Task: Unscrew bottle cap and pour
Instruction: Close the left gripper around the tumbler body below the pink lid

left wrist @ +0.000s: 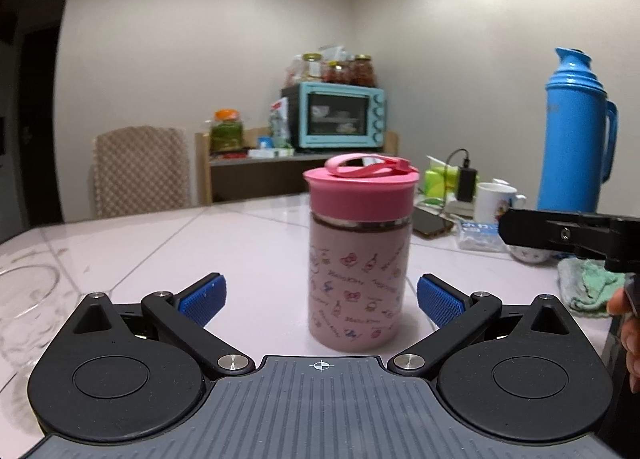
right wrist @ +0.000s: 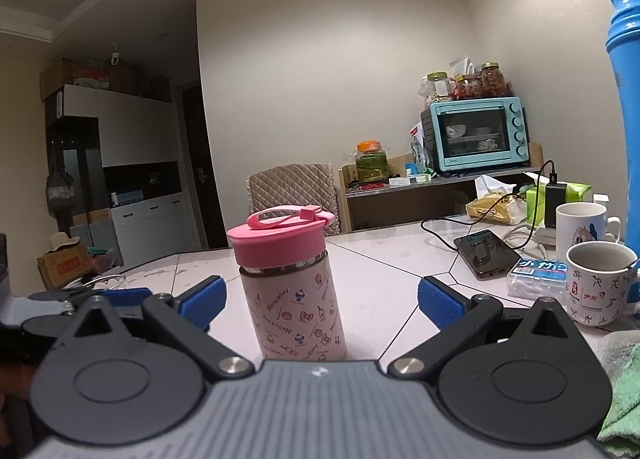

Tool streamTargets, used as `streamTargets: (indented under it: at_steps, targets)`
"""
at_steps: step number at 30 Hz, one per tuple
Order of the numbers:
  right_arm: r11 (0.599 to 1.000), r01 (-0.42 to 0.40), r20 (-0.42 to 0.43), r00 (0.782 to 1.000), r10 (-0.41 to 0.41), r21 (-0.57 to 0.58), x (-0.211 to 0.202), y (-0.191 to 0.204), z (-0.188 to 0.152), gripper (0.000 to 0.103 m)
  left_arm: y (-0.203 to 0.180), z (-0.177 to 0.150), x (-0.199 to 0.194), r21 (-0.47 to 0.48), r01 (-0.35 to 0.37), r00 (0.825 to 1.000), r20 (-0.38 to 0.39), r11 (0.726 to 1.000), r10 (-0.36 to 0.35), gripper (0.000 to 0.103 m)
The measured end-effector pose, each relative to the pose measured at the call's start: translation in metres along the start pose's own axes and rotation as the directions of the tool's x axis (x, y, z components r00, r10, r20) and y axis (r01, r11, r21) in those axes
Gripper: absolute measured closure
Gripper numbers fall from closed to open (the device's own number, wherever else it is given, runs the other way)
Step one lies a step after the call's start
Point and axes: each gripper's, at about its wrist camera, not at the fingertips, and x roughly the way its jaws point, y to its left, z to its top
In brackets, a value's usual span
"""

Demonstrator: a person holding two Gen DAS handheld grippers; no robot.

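The left claw (left wrist: 322,299) stands spread wide, gripping nothing, its blue ribbed pads (left wrist: 204,297) flanking but clear of the pink cartoon-printed bottle (left wrist: 356,283), upright on the pale tiled tabletop (left wrist: 240,243). The bottle's pink screw cap (left wrist: 361,195) is on. The right claw (right wrist: 322,301) is likewise released, the bottle's base hidden behind its body. A clear glass (left wrist: 28,295) at left is faint and partly cut off.

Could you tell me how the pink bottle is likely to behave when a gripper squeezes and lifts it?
The pink bottle looks rigid, so it should hold its shape. Its printed sleeve seems smooth, perhaps slippery. Standing tall on the glossy table, it may tip if nudged near its pink cap.
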Motion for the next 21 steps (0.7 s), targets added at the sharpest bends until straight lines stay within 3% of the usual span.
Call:
streamTargets:
  at_steps: [8, 21]
  targets:
    - [1.0, -0.015, 0.003, 1.0, 0.015, -0.008, 0.007, -0.007, 0.01, 0.0, 0.001, 0.006, 0.024, 0.044, 0.136, 0.991, -0.01, 0.99, -0.136, 0.0]
    - [0.994, -0.111, -0.041, 0.993, 0.11, -0.018, 0.027, -0.019, 0.015, 0.0, 0.007, 0.007, 0.071, 0.09, 0.231, 0.973, -0.052, 0.969, -0.227, 0.0]
